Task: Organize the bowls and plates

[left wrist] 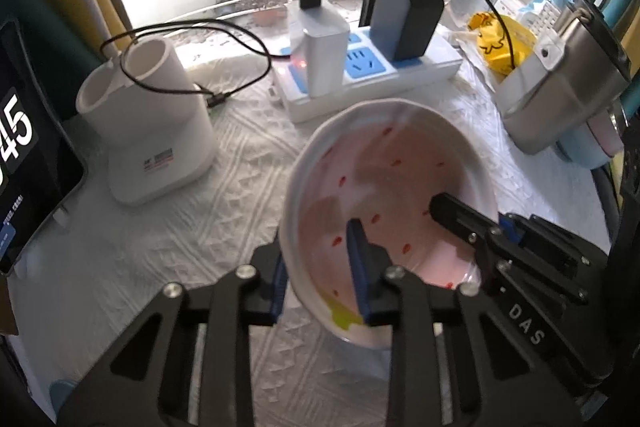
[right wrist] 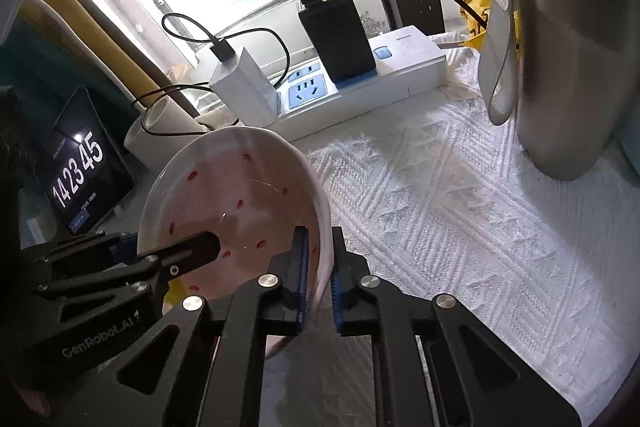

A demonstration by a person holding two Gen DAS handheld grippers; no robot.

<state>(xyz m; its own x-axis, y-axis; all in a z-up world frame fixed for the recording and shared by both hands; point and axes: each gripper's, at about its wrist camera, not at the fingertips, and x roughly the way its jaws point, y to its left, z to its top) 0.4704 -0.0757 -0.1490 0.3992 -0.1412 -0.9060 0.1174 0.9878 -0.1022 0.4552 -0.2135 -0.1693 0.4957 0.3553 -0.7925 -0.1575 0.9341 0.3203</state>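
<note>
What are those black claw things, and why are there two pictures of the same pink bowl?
The black claws are grippers, tongs with two fingers. A person holds one in each hand. Each has a small camera looking along its fingers, so you get two pictures: one from the left gripper, one from the right gripper.

Both pinch the rim of the same pink bowl with little red marks, one on each side. That is why each picture also shows the other claw reaching in.

Underneath is a white patterned cloth. On it lie a white power strip with chargers plugged in, a white holder, and a silvery container. A dark screen at the left shows a clock.
</note>
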